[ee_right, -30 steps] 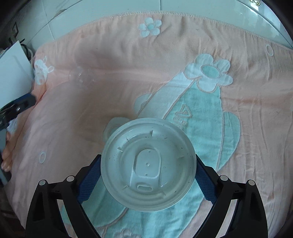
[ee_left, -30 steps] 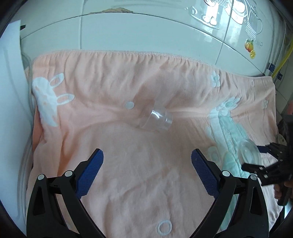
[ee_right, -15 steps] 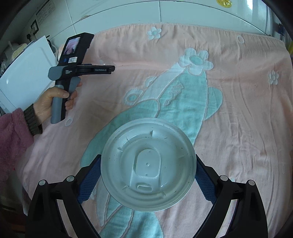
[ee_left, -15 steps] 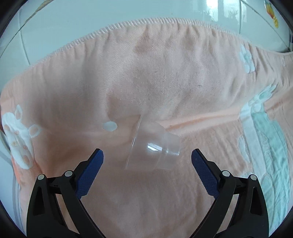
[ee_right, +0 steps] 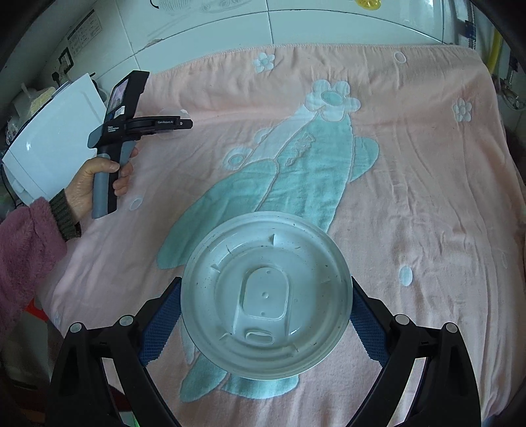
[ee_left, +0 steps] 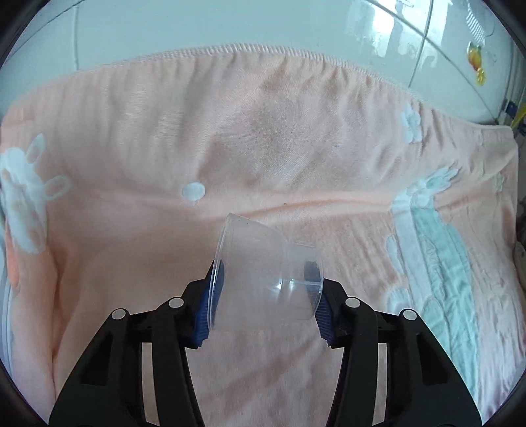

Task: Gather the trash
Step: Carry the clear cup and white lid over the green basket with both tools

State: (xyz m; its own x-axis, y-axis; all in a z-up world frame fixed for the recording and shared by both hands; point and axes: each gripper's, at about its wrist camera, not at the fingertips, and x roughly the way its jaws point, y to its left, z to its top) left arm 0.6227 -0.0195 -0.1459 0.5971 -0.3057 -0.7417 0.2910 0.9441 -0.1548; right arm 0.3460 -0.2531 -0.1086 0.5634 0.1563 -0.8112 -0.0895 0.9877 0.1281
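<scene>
A pink blanket [ee_right: 411, 184] covers the whole bench, wide and bare, its far hem against the tiled wall [ee_left: 230, 23]. Both pick-ups look done: the right gripper [ee_right: 266, 315] holds a plastic lid [ee_right: 266, 295] between its fingers, and the left gripper [ee_left: 263, 295] has just closed onto a clear cup [ee_left: 266, 266], seemingly lifted. Next comes carrying both to a bin, none visible.

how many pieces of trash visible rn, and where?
2. A clear plastic cup on its side between the left gripper pads, over the pink towel. A plastic lid clamped in the right gripper. More may lie outside both views.
</scene>
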